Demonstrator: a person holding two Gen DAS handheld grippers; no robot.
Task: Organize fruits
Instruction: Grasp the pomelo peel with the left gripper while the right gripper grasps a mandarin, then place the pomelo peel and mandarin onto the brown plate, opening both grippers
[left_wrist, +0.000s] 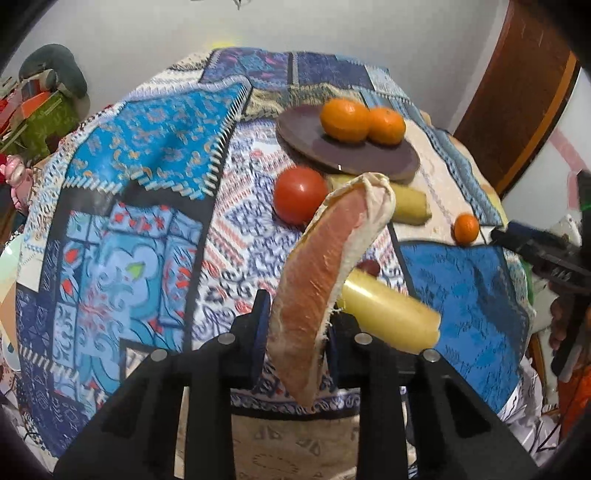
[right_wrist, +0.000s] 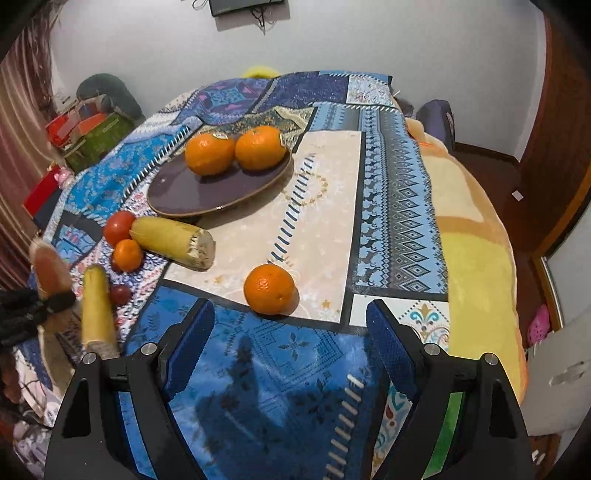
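Observation:
My left gripper (left_wrist: 295, 325) is shut on a pink pomelo wedge (left_wrist: 317, 273) and holds it above the cloth; the wedge also shows in the right wrist view (right_wrist: 50, 269). A dark purple plate (right_wrist: 184, 188) carries two oranges (right_wrist: 209, 153) (right_wrist: 260, 147). Near it lie a tomato (right_wrist: 118, 226), a small mandarin (right_wrist: 127, 254), two corn cobs (right_wrist: 173, 240) (right_wrist: 96, 306) and a red grape (right_wrist: 120, 293). My right gripper (right_wrist: 290, 343) is open, just short of a lone orange (right_wrist: 269, 288).
A patchwork blue cloth (right_wrist: 391, 206) covers the surface, with a yellow blanket (right_wrist: 476, 251) on the right. Boxes (right_wrist: 92, 136) stand at the far left by the wall. A wooden door (left_wrist: 517, 110) is at the right.

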